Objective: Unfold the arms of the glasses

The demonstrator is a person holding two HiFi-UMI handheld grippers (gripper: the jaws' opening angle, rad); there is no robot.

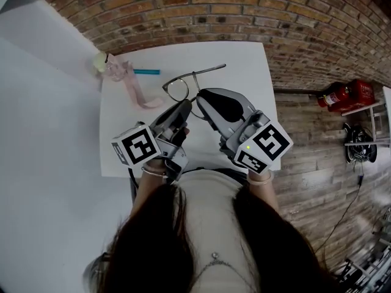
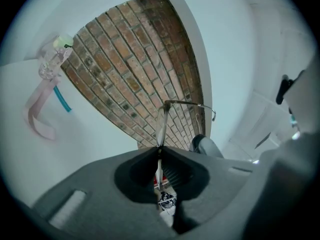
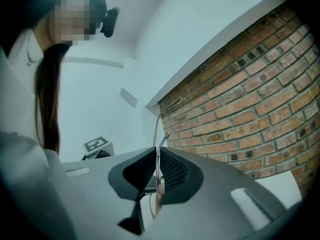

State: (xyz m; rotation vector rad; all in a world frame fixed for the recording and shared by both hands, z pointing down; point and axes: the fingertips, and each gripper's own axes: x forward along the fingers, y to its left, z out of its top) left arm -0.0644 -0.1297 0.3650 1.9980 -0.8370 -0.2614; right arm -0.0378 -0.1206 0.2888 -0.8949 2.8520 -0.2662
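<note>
Thin metal-rimmed glasses (image 1: 178,88) are held just above the white table (image 1: 244,72), between both grippers. One arm (image 1: 211,70) sticks out to the right, away from the lens. My left gripper (image 1: 185,107) is shut on the frame by the lens; in the left gripper view the lens (image 2: 161,126) rises edge-on from the shut jaws (image 2: 159,151), and the arm (image 2: 190,103) bends off to the right. My right gripper (image 1: 201,96) is shut on the other thin wire arm (image 3: 160,121), which stands up out of its jaws (image 3: 157,153). The hinge is hidden.
A pink strap with a clear piece and a yellow-green cap (image 1: 122,75) lies at the table's back left, with a teal pen (image 1: 146,72) beside it. A brick wall runs behind. A red fire extinguisher (image 1: 345,94) lies on the brick floor to the right.
</note>
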